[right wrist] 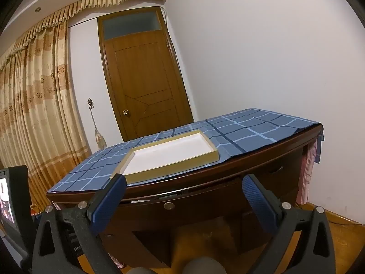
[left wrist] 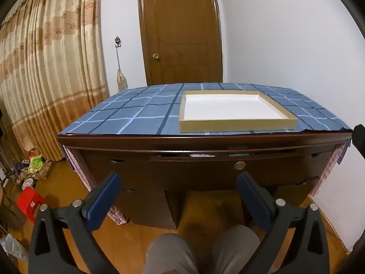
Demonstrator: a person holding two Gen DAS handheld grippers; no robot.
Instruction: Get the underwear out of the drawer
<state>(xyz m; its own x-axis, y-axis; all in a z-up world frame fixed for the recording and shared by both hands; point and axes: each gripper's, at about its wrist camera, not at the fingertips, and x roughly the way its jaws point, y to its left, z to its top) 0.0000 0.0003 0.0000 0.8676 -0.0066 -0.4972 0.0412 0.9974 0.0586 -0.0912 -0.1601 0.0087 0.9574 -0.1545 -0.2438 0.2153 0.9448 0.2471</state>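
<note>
**Drawer barely ajar, nothing taken out yet**

Nearest the drawer (left wrist: 228, 166), the left hand-held gripper (left wrist: 179, 182) and right hand-held gripper (right wrist: 183, 190) both hang in front of it, jaws spread wide and empty. The drawer stands open only a crack; a pale scrap in the gap may be the underwear (left wrist: 200, 155), though I cannot tell. Opening and lifting out remain. Above the drawer, on the tabletop (left wrist: 127, 114), sits an empty tray (left wrist: 237, 123). Only "Rob" reads, on the right tool's body.
</note>
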